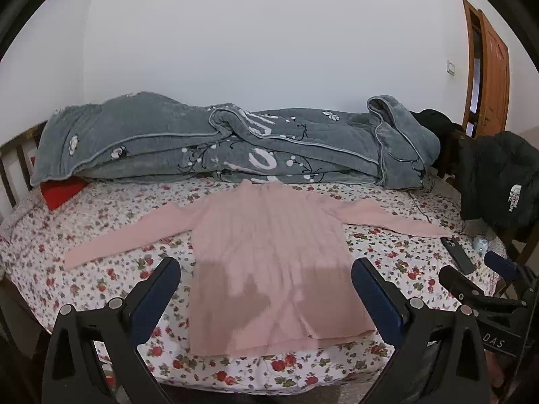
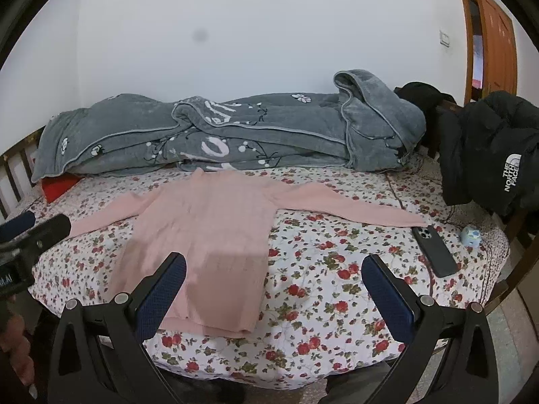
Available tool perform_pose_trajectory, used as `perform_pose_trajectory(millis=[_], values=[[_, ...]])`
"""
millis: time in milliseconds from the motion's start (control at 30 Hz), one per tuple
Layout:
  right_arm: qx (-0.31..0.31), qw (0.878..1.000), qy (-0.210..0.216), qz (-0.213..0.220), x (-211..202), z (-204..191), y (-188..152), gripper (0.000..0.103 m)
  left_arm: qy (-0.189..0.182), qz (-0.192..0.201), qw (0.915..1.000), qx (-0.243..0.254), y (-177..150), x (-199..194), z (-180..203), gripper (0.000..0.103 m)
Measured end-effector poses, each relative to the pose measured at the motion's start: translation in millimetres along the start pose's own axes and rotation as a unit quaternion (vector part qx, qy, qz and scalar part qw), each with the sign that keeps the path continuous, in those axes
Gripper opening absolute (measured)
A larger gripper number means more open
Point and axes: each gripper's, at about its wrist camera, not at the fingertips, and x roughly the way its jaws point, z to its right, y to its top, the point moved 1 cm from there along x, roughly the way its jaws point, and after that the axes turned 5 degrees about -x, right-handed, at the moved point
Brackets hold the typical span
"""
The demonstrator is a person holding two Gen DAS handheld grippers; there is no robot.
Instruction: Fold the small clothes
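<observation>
- Left gripper: jaws spread wide, nothing between the pads, held above the near edge of the bed and angled down toward the sweater's lower half.
- Right gripper: jaws likewise wide apart, empty, poised over the near edge of the bed, just right of the sweater's hem.
- Pink ribbed sweater: laid flat and unfolded on the floral bedsheet, mid-bed; hem at the near edge, collar touching the quilt at the far side, both sleeves stretched out toward the left and right edges.
- Shadow noted across the sweater's lower portion.
- Grey quilt: bunched along the far edge of the bed, against the white wall.
- Red item: partly tucked under the quilt at the far-left corner; kind cannot be told.
- Dark phone: face down near the right edge, just beside the right sleeve's cuff.
- Small pale blue object: near the right edge, beyond the phone.
- Black jacket: draped over the frame at the right edge.
- Wooden door: far right of the room.
</observation>
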Motion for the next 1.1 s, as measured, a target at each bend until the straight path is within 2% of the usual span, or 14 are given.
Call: perform_pose_trajectory(millis=[100, 333, 667, 1100], values=[[0.001, 1.000, -0.002, -0.003, 2, 0, 0, 0.103, 0.009, 0.006, 0.9999, 0.005, 2, -3, -2, 0.102], [-0.001, 1.000, -0.001, 0.000, 0, -4, 2, 0.103, 0.004, 0.019, 0.9997, -0.012, 7, -12, -12, 0.102], [0.004, 1.000, -0.005, -0.005, -4, -2, 2, 0.103, -0.027, 0.005, 0.9995, -0.016, 4, -7, -9, 0.102], [-0.003, 1.000, -0.007, 0.008, -6, -7, 10, 0.103, -0.023, 0.003, 0.9996, -0.015, 4, 0, -12, 0.102]])
